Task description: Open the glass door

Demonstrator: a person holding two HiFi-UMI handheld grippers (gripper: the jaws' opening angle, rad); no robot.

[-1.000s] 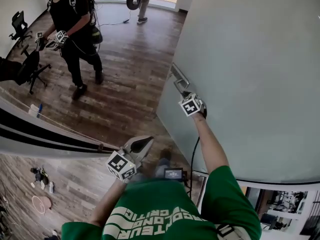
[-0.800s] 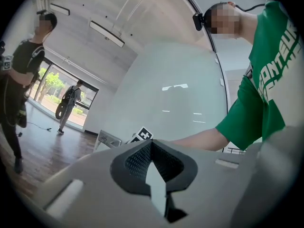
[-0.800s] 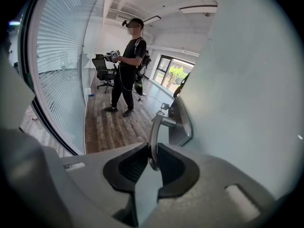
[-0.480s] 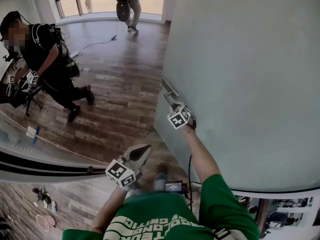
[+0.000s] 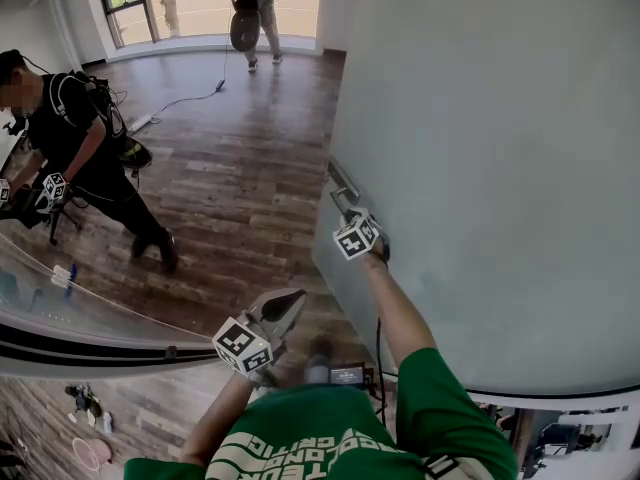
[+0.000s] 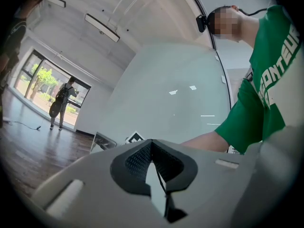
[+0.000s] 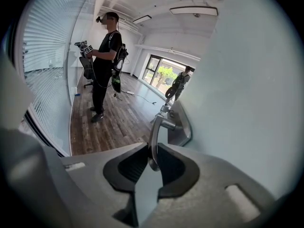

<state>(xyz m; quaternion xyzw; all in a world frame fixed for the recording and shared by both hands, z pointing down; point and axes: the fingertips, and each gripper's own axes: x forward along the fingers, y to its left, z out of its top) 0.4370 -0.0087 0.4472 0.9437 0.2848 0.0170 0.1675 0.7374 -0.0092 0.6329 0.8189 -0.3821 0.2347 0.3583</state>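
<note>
The frosted glass door (image 5: 480, 168) fills the right of the head view. Its metal lever handle (image 5: 343, 196) sticks out from the door's left edge. My right gripper (image 5: 352, 211) is shut on that handle. In the right gripper view the lever (image 7: 156, 127) runs down between the dark pads (image 7: 137, 163), and the right gripper (image 7: 152, 158) clamps its lower end. My left gripper (image 5: 295, 296) hangs in the air in front of my body, shut and holding nothing. The left gripper view shows the left gripper (image 6: 152, 153) with its pads meeting, and the door (image 6: 166, 99) beyond.
A person in black (image 5: 80, 138) holding grippers stands on the wooden floor (image 5: 240, 188) at the left. Another person (image 5: 250, 8) stands by the far windows. A curved glass partition with a dark rail (image 5: 80, 338) runs along the lower left.
My right gripper has stayed on the handle while the door and both hands shifted across the view. The person in black has walked to the left.
</note>
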